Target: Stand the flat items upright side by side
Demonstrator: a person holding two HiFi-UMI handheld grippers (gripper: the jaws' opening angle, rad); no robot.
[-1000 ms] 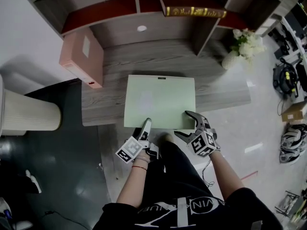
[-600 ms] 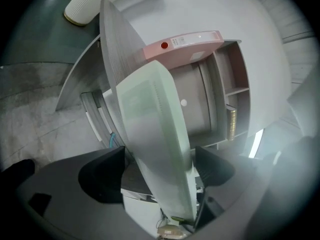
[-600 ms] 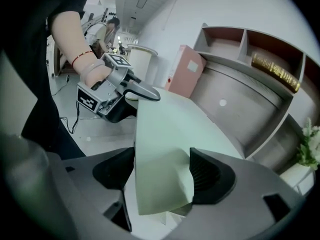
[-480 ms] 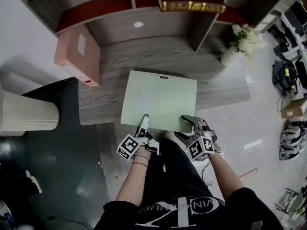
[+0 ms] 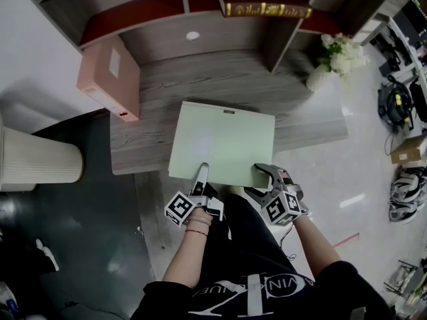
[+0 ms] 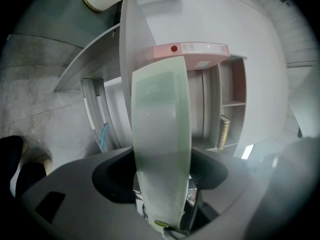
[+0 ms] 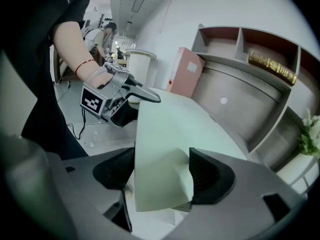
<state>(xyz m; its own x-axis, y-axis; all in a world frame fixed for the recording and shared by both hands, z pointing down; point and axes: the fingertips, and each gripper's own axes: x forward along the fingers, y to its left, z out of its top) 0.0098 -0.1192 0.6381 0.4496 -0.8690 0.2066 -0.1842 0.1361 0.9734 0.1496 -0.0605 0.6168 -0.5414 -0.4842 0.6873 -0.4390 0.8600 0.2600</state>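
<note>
Overhead scene, read from left to right, with the desk (image 5: 200,79) as our reference. We count two box files, one book, one bunch of flowers and two grippers.

Off the desk's left end stands one cream ribbed cylinder (image 5: 37,164). One pink box file (image 5: 110,77) stands upright on the desk's left end. One pale green box file (image 5: 223,139) lies flat on the desk's front middle, its near edge overhanging the front. In the shelf unit (image 5: 160,42) at the back of the desk we see one book with gilt lettering (image 5: 267,9) lying flat. One bunch of white flowers (image 5: 341,53) sits at the desk's right end.

The left gripper (image 5: 201,174) is rolled onto its side at the desk's front edge. Its jaws have just been closing, and they clasp the near edge of the green box file across its thickness. The right gripper (image 5: 253,179) points downward at the file's near right corner. Its jaws have also just been closing and now pinch that corner. Both forearms reach forward from the person's body, the left forearm (image 5: 183,259) bare with a thin red wristband.
</note>
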